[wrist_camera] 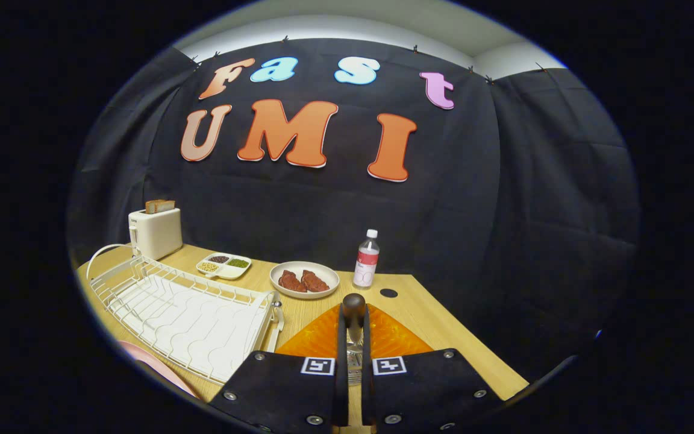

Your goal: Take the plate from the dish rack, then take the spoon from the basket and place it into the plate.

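Gripper view, tongs gripping brown-handled spoon

Bench: pale wood grain, matt. Dish rack: white coated wire, smooth. Basket: orange ribbed plastic, glossy. Spoon, clamped between the fingers: dark knobbed handle end, shiny metal lower down. Bottle: clear plastic. Toaster: smooth white plastic.

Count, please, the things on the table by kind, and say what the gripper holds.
Racks: 1, dish rack
Dishes: 3, orange plate, meat plate, divided tray
Appliances: 1, toaster
Bottles: 1, bottle
Total: 6
The gripper is shut on the spoon.
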The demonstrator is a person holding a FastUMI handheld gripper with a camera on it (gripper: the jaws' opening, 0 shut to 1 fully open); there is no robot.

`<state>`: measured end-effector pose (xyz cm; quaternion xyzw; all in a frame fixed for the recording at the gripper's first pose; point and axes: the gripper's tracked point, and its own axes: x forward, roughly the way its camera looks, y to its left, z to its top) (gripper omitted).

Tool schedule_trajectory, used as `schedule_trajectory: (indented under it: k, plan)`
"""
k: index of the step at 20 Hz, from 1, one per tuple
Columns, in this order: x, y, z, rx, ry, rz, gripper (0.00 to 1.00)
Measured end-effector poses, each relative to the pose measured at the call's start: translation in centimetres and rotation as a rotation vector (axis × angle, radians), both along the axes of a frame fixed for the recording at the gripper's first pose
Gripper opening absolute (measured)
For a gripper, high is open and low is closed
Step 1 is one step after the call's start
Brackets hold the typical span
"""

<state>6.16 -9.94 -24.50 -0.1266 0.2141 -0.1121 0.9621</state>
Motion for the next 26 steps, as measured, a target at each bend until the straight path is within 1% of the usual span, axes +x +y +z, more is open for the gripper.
schedule_trajectory:
  k: [4, 8, 11, 14, 17, 19, 23, 26]
  plan:
    - [-0.9, 2.5, 5.0, 0.022, -0.066, 0.05, 0.09]
    - [-2.6, 6.7, 8.8, 0.037, -0.113, 0.157, 0.08]
    - [-3.9, 9.6, 10.2, 0.074, -0.126, 0.222, 0.08]
    - [-5.1, 12.1, 9.5, 0.124, -0.124, 0.261, 0.08]
    - [-6.8, 15.9, 8.0, 0.204, -0.087, 0.339, 0.08]
    - [-7.4, 17.8, 7.2, 0.234, -0.093, 0.39, 0.09]
    - [-9.5, 20.9, 3.1, 0.296, -0.008, 0.464, 0.08]
    - [-10.9, 22.8, 1.4, 0.348, 0.03, 0.509, 0.08]
